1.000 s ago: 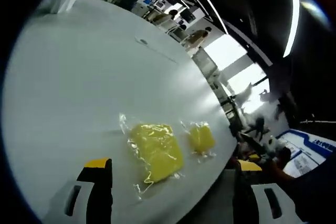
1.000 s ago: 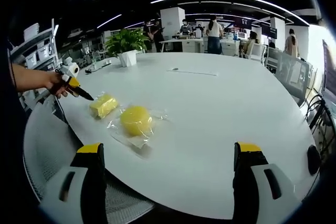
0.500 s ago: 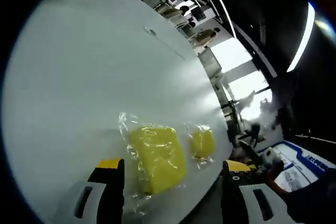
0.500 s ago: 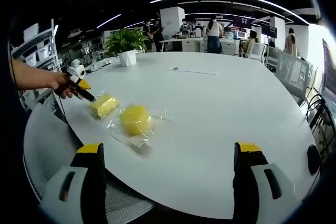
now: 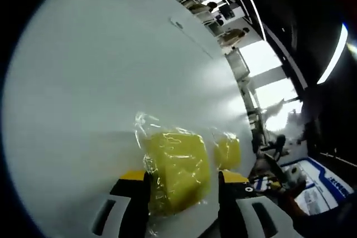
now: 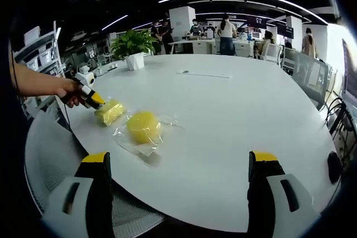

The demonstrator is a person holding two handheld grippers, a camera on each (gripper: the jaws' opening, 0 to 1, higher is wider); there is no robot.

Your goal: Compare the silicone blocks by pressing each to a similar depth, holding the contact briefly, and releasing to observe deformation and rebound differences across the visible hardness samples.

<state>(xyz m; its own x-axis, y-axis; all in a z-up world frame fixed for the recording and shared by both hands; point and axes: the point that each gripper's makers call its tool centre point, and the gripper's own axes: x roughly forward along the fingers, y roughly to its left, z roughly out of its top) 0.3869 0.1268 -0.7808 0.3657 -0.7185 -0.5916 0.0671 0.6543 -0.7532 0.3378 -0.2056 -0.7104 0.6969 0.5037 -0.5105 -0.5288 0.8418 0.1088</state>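
Bagged rectangular block (image 5: 177, 171) between left gripper (image 5: 183, 190) jaws; near table (image 5: 83, 82) edge

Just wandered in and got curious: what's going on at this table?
A person holds a gripper in each hand. The left gripper has its jaws on either side of a bagged rectangular yellow silicone block near the white table edge. A round bagged block lies nearby. The right gripper hangs open, away from both.
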